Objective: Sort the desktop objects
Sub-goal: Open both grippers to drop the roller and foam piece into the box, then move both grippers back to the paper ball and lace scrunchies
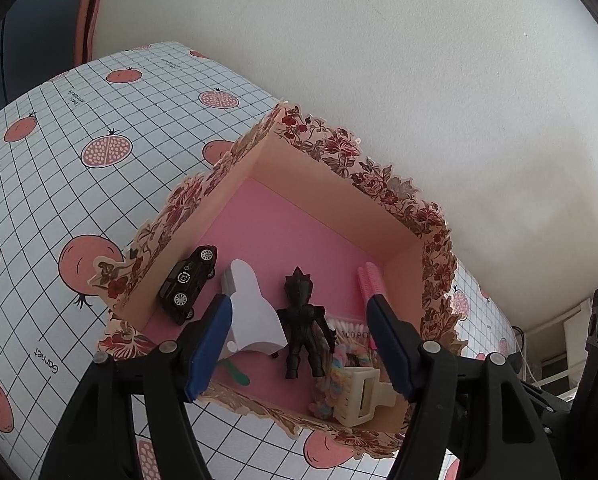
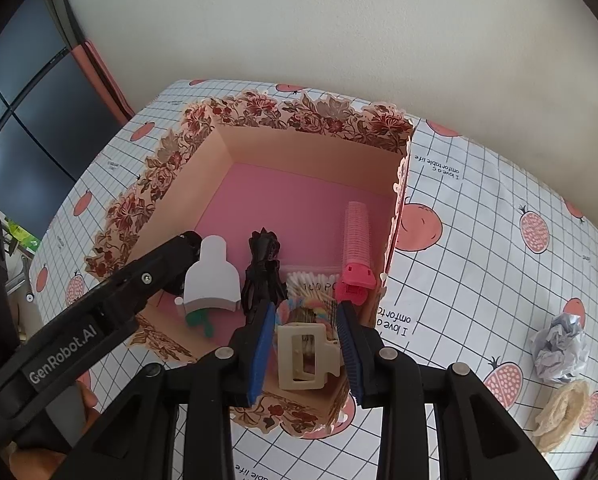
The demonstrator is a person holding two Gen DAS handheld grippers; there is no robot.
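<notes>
Most things already sit in the box (image 2: pixel 299 148); my left fingers (image 1: pixel 299 344) and right fingers (image 2: pixel 305 350) hang open, holding nothing. Crumpled paper (image 2: pixel 559 350) and perhaps a sponge (image 2: pixel 559 412) remain at the desk's (image 2: pixel 479 220) right edge

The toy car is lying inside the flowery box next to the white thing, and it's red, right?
Not quite. The toy car is black, not red, as the left wrist view shows. The rest is right: it lies inside the flowery box, beside the white thing.
</notes>
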